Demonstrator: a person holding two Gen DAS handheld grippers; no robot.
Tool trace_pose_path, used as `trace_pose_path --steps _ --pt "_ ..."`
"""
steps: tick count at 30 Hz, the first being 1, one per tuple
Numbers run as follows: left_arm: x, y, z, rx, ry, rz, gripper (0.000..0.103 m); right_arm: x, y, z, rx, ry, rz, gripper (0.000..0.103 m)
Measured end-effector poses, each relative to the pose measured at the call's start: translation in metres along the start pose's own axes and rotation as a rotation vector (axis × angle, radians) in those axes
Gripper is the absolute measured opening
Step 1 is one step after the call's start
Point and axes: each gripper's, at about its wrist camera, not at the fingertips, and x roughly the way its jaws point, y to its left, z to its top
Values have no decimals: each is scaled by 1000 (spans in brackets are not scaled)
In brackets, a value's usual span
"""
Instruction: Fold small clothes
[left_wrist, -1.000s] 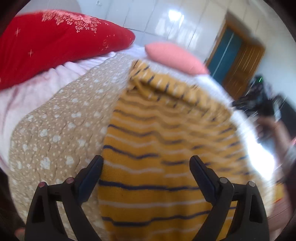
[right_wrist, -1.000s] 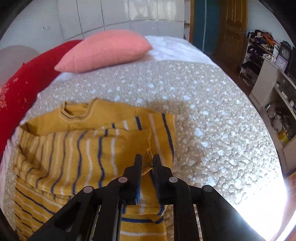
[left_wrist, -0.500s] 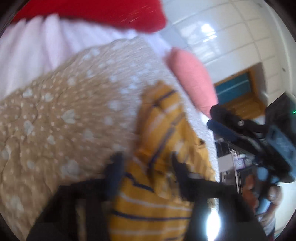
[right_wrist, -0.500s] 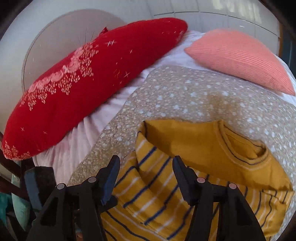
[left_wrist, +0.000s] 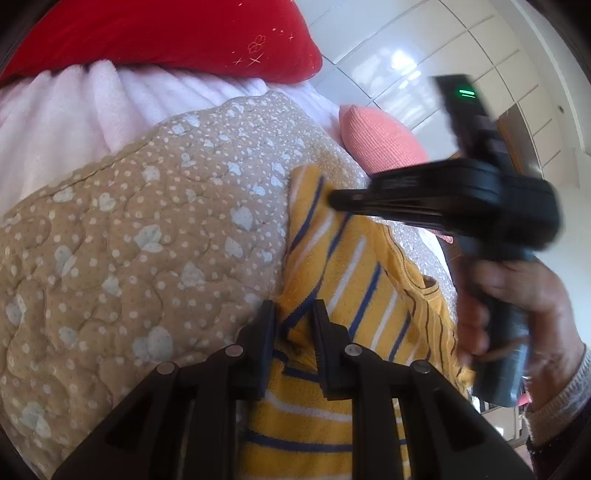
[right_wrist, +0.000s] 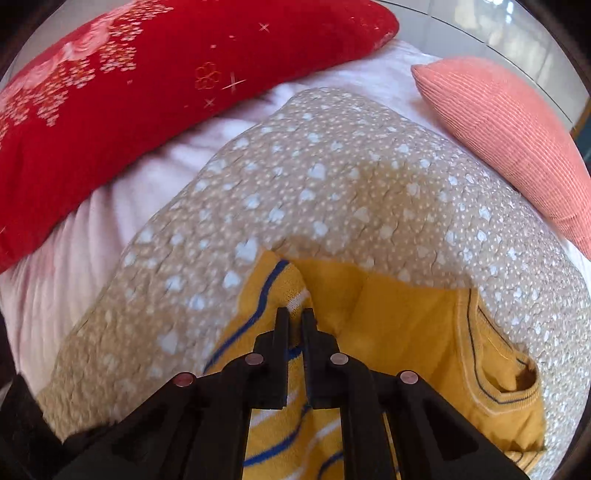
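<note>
Item: sweater (right_wrist: 406, 343), mustard yellow with blue and white stripes. We find it lying on the quilt (right_wrist: 332, 192), partly folded: a striped layer is turned over the plain yellow back, and the ribbed neckline sits open toward the right in the right wrist view.

Left gripper (left_wrist: 293, 332): we see its fingers (left_wrist: 264, 332) drawn close together with a bunched fold of the sweater's striped edge pinched between them, at the line where sweater meets quilt.

Right gripper (right_wrist: 293, 325): its jaws stand almost together, a narrow strip of striped fabric caught between them at the sweater's upper left corner. In the left wrist view we see this same tool from the side, blurred, its tips touching the sweater's far striped edge, a hand (left_wrist: 524, 314) wrapped round its handle and a grey knitted cuff at the wrist. A green light shows on the tool's upper part.

Quilt: tan, printed with small white dots and pale hearts, stitched in wavy lines. It lies over a pale pink sheet (right_wrist: 92, 236).

Red pillow (right_wrist: 147, 81): long, with pink and gold flower embroidery, resting on the sheet beyond the quilt.

Pink pillow (right_wrist: 509, 136): ribbed coral fabric, at the quilt's far right corner.

White panelled wall (left_wrist: 424, 55) behind the bed.
</note>
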Motion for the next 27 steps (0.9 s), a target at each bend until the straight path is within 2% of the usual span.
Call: trace_pose_path --steps 3,5,9,10,15,19,21,22,23,25,27 --pt "0 -2 -1 17 -11 8 22 19 11 3 -33 19 -61 7" --pt "1 -1 0 13 -13 -2 23 13 11 7 -22 9 -57 9" --pt "5 1 4 3 -8 -26 25 -30 -4 1 36 -29 -23 36" --pt "5 2 5 4 -7 -31 27 -44 -9 -6 43 -33 -11 40" --pt "4 3 3 -2 -2 -49 31 -141 -48 -73 137 -71 66 40" --pt "2 7 1 -19 8 -80 33 -240 -109 -164 296 -181 42 44" --pt "0 9 0 -28 21 -83 33 -286 -142 -213 369 -234 1 47" --pt "-1 6 1 -13 51 -56 33 -307 -157 -238 393 -258 -30 48" --pt "-4 0 1 14 81 -25 33 -337 -175 -270 408 -285 -113 48" --pt "-19 -13 -1 64 119 49 36 -375 -199 -311 423 -300 -286 52" --pt "-48 -27 -9 101 103 88 45 -411 -219 -355 430 -298 -443 58"
